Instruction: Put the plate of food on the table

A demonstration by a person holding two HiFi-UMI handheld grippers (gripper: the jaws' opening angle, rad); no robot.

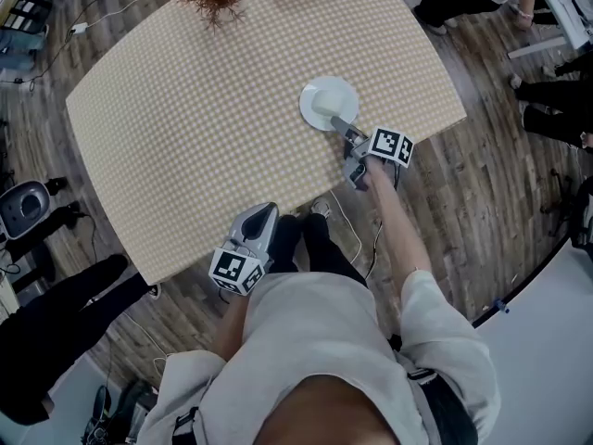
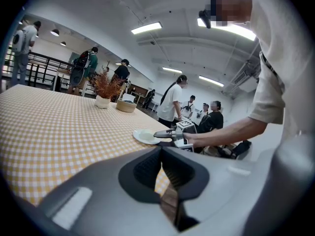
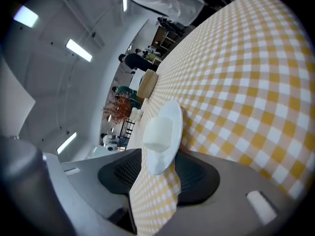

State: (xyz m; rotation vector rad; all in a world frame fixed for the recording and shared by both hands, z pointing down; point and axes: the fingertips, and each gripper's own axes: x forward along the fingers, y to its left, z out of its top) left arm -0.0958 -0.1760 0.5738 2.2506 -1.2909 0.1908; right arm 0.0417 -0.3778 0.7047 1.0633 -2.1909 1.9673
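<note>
Yellow-checked tablecloth (image 1: 185,109) carries the small round white plate (image 1: 315,89) with its pale food block (image 1: 326,108), near the right edge. Right gripper (image 1: 341,124): jaws apart astride the rim. Left gripper (image 1: 267,213): closed, empty. Plate likely stiff, light, slippery, breakable; take it by the rim, level.

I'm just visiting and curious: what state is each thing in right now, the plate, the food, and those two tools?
plate: flat on the table, near its edge.
food: on the plate.
right hand-held gripper: open, jaws either side of the plate's rim.
left hand-held gripper: shut, empty.
</note>
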